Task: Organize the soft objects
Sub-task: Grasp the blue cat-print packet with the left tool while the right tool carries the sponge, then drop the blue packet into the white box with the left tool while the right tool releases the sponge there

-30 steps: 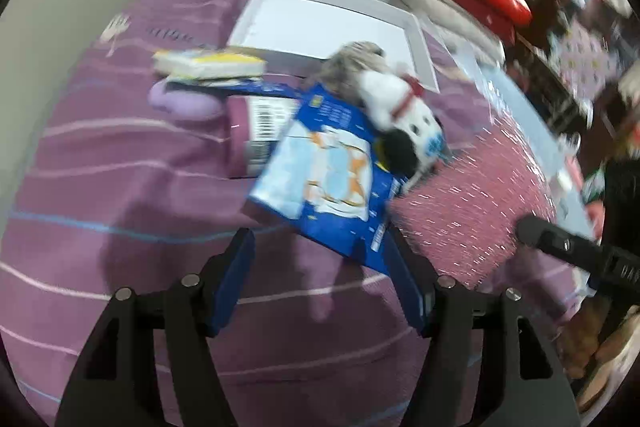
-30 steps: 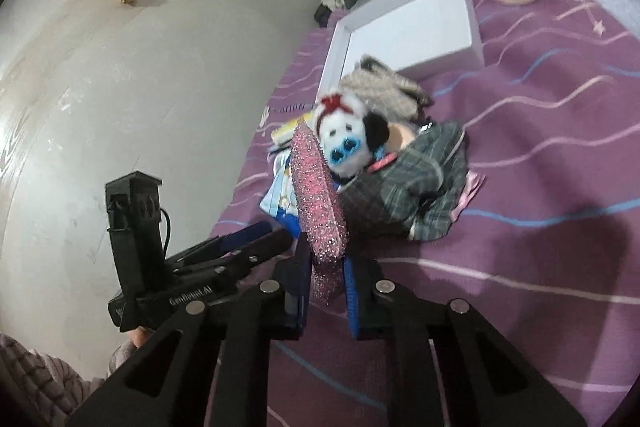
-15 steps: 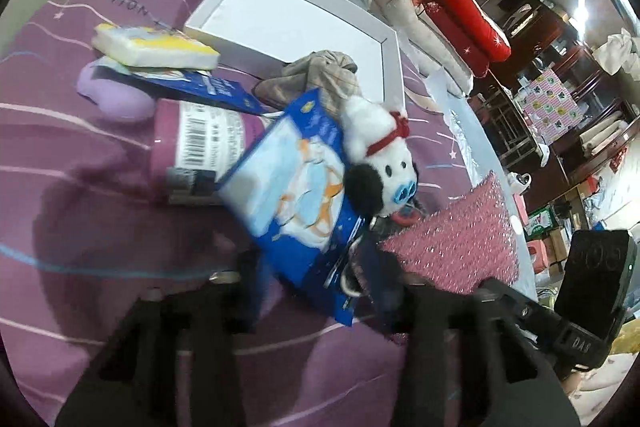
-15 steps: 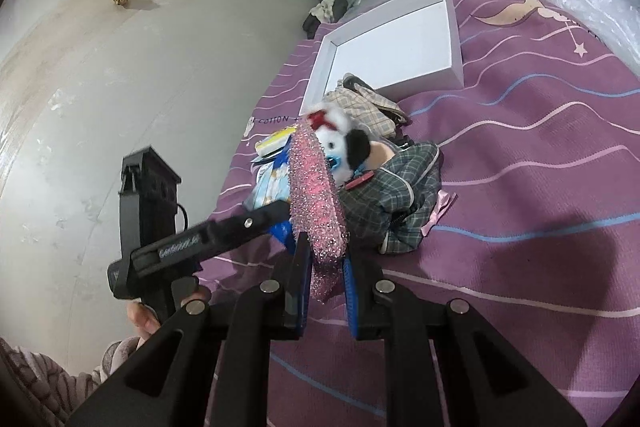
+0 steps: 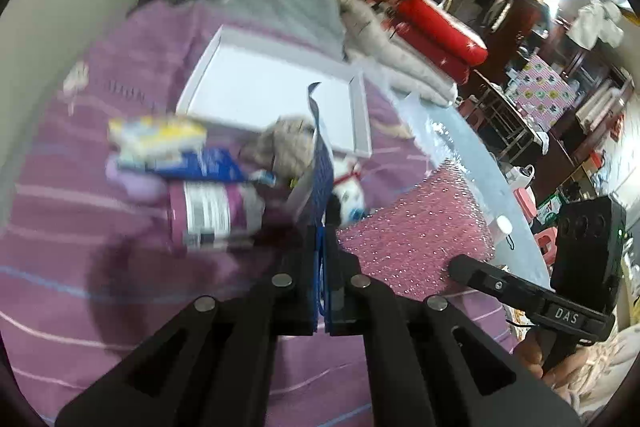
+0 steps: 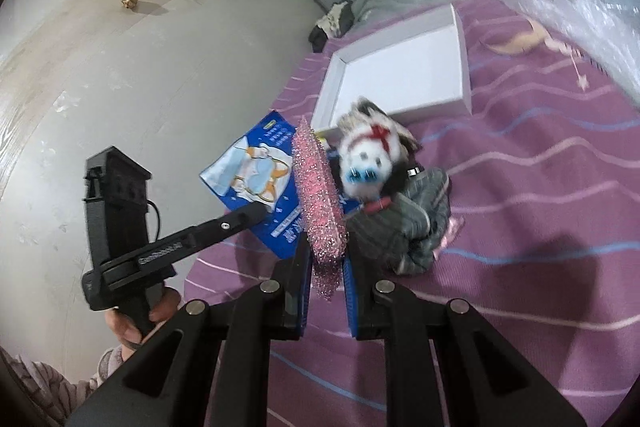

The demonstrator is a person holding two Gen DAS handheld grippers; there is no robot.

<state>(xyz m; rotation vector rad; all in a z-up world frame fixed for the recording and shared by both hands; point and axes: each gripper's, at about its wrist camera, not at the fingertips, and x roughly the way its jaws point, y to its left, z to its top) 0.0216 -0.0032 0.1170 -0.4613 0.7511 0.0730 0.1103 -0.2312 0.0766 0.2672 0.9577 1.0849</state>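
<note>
The blue pack [image 6: 262,183] is pinched edge-on in the left gripper [image 5: 320,247], lifted off the bed [image 6: 540,187] and hanging above the pile. The pink sponge [image 6: 318,199] is clamped in the right gripper [image 6: 326,267], also held up, just beside the pack.

The white tray [image 6: 400,79] lies behind the pile w/ nothing in it, so I'd say sorting has barely begun: two items are in hand, none placed.

Left on the bed, in a loose heap near the tray's front edge: panda toy [image 6: 368,159], grey plaid cloth [image 6: 412,227], beige cloth [image 5: 284,143], purple roll [image 5: 212,215], yellow pack [image 5: 160,139] on a second blue pack [image 5: 200,167]. Approx. six things to go, plus the two held. The left view is blurred, so small details are unclear.
</note>
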